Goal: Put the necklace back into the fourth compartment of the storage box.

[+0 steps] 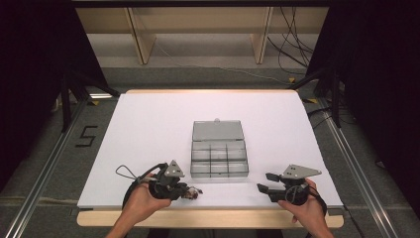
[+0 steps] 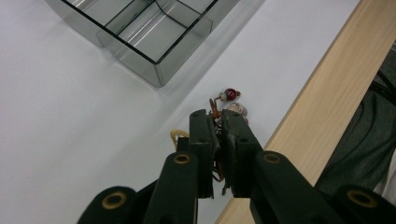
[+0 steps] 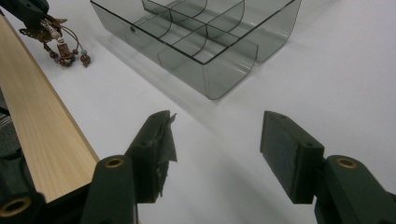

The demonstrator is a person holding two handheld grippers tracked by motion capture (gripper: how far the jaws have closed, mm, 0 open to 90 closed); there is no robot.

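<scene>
Clear box [image 1: 219, 148]: smoky plastic, lid folded back, middle of the white worktop [image 1: 148, 124]
Beaded string [image 2: 225, 100]: near the front edge, left of the box
Left gripper [image 2: 218, 135]: jaws clamped on the beaded string
Right gripper [image 3: 217, 149]: jaws apart, holding nothing, by the front right corner

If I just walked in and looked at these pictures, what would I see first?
Probably the clear plastic box with little compartments, lid open, in the middle of the white table. Next, the left gripper near the table's front edge, shut on a bunch of beaded jewelry. The right gripper sits open on the other side, holding nothing.
</scene>
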